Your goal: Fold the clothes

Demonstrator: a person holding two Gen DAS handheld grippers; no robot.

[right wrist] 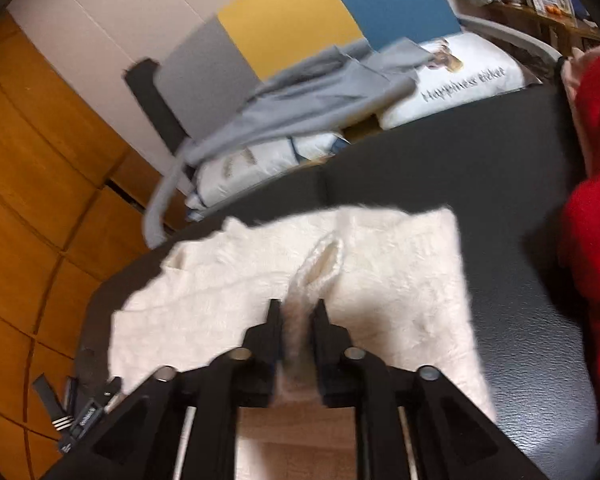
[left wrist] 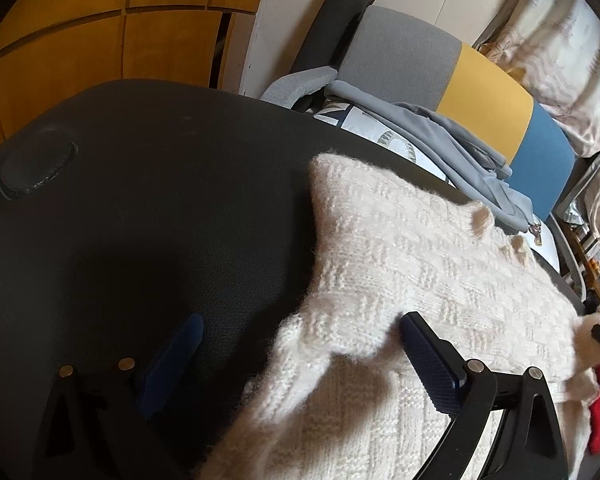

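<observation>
Fingers of the left gripper [left wrist: 300, 352] stand wide apart over the black padded tabletop [left wrist: 140, 208], one blue pad on bare surface, the other above the cream chunky-knit sweater [left wrist: 420, 264], gripping nothing. That sweater lies spread across the tabletop toward its far edge, beyond which a grey garment [right wrist: 300, 96] drapes over a white printed pillow [right wrist: 460, 80]. Narrowly parted, the right gripper [right wrist: 298, 312] has a ridge of the knit between its fingers; whether the pads press it is unclear.
</observation>
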